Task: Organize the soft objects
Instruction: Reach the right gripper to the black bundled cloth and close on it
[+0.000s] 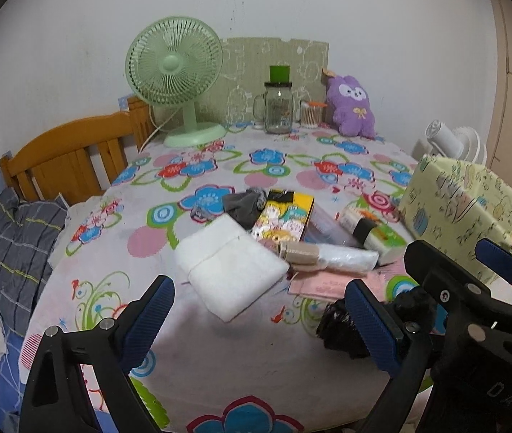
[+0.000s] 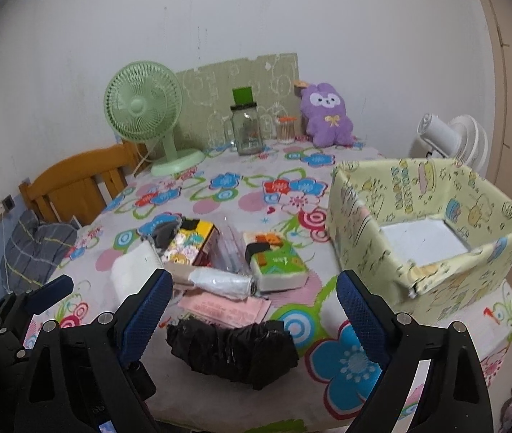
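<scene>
Left gripper [image 1: 257,315] stands with jaws spread wide and nothing between them, raised above the near edge of the table [image 1: 220,371]; its lower body is cut off by the frame. Right gripper [image 2: 254,312] is likewise spread wide and empty, and its housing blocks part of the left camera's right side. Just ahead of the right gripper lies a crumpled black plastic bag [image 2: 232,351], glossy, half hidden behind a fingertip in the left view. Ahead of the left gripper lies a folded white towel [image 1: 230,269], thick and soft, lying flat; in the right view a finger covers most of it. Beyond the towel is a dark grey sock [image 1: 243,205], bunched, resting partly on a yellow printed box [image 1: 285,216]. Right of the towel sits a tight cluster: a white rolled bag [image 2: 220,281], a pink packet [image 2: 225,308] under it, a green tissue pack [image 2: 279,261] and clear wrapped items whose contents cannot be made out. To the far right stands an open pale-yellow patterned box [image 2: 432,270], white floor visible, nothing seen inside. At the table's far edge, against the wall, sits a purple plush toy [image 1: 351,106], well apart from both grippers, beside a glass jar [image 1: 277,108] and a green fan [image 1: 176,72]
</scene>
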`<state>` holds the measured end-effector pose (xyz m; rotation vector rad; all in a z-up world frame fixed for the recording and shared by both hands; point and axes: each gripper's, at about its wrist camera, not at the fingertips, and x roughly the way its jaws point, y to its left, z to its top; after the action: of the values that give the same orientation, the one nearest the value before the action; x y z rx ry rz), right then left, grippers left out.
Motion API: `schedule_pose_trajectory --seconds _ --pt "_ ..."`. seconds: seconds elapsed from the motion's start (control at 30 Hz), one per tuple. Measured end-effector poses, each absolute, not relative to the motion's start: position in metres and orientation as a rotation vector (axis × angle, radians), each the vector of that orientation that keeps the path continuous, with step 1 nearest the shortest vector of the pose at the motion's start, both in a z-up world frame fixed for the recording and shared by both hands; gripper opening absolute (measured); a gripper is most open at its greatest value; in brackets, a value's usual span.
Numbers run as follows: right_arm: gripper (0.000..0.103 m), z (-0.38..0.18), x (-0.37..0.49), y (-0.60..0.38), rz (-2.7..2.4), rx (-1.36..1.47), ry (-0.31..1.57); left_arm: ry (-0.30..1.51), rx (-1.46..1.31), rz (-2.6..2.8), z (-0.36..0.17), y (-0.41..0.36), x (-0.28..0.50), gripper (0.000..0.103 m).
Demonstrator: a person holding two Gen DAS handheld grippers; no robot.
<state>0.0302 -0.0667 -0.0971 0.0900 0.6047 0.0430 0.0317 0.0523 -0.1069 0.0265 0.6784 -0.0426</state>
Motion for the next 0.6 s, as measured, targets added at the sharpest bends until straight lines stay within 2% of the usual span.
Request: schedule_pose_trajectory --seconds 0.33,0.47,0.6 --pt "0.089 -0.128 0.039 -0.066 0.007 0.122 0.688 0.746 0.019 -0.045 -0.134 0.053 0.042 0.094" --pt "0.081 -0.136 0.043 -0.064 0.009 0.122 0.721 0.767 0.027 -0.037 -0.142 0.052 0.044 0.092" --pt "0.064 -0.142 0.046 -0.061 0.026 0.125 0.759 0.786 0.036 -0.036 -0.149 0.051 0.047 0.091"
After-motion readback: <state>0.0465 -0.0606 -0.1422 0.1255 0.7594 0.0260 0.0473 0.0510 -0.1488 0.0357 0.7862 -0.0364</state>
